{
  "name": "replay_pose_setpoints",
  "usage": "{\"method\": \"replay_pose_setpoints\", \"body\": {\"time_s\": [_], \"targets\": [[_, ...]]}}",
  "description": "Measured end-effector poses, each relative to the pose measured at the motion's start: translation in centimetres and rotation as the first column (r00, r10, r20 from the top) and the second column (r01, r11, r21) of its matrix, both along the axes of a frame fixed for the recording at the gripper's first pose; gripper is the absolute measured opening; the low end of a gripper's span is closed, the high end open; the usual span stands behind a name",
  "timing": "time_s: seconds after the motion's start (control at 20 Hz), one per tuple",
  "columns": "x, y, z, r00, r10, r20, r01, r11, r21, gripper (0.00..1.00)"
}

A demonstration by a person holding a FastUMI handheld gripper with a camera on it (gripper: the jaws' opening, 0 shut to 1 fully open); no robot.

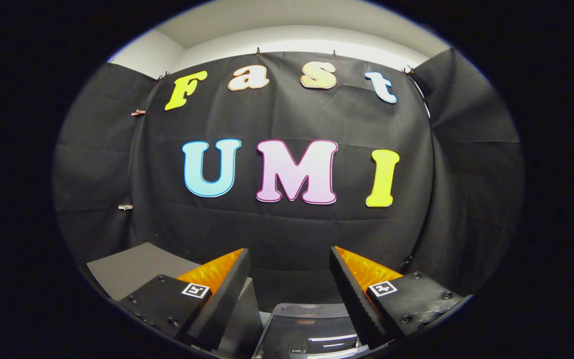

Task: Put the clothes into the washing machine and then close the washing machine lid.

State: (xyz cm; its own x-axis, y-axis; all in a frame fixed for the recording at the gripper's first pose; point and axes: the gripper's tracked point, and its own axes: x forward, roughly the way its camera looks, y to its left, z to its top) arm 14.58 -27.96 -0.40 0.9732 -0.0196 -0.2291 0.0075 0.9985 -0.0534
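Two fingers of the gripper (289,257) spread apart, empty, aimed at the cloth wall; washing machine lid (309,326) below. Advice: tilt down, find clothes.

We see a grey bench (132,271) low beside the black cloth wall. A washing machine with a glossy see-through lid (312,324) stands against its near side. We cannot tell whether anything lies on it.
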Motion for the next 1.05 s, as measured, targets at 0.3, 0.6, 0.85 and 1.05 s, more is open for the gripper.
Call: {"method": "replay_pose_setpoints", "body": {"time_s": [0.3, 0.6, 0.85, 1.05], "targets": [[0.11, -0.24, -0.58, 1.000, 0.004, -0.011, -0.004, 1.000, -0.021, 1.00], [0.16, -0.21, -0.63, 1.000, 0.000, -0.017, 0.000, 1.000, -0.018, 1.00], [0.20, -0.15, -0.42, 1.000, 0.001, -0.018, -0.001, 1.000, -0.017, 1.00], [0.28, -0.40, -0.18, 1.000, -0.019, -0.007, 0.018, 1.000, -0.021, 1.00]]}}
